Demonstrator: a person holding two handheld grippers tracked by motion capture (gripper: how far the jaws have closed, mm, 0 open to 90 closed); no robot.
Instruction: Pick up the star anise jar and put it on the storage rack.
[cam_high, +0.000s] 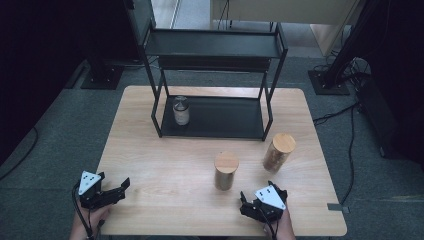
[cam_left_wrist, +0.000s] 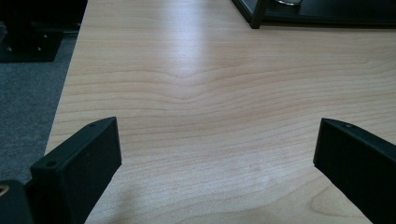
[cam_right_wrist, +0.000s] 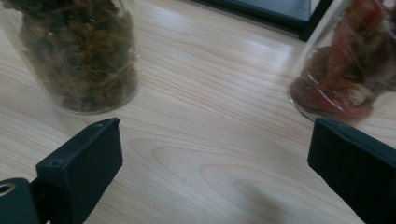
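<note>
Jars are what my right gripper (cam_high: 254, 201) faces: the near jar (cam_high: 226, 170) with brown contents stands just beyond its wide-apart, empty jaws, slightly left, and the second jar (cam_high: 278, 152) with reddish contents stands farther right, both cork-lidded on the table (cam_high: 150, 165). My left gripper (cam_high: 120, 187) rests at the near left, jaws spread over bare wood. A third jar (cam_high: 180, 110) sits on the black rack (cam_high: 215, 117) at the far side.

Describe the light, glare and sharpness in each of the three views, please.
High view: dim, with dark corners, and the table is evenly lit. Left gripper view: a pale sheen on the wood, sharp grain. Right gripper view: the two jars are close and slightly soft.
</note>
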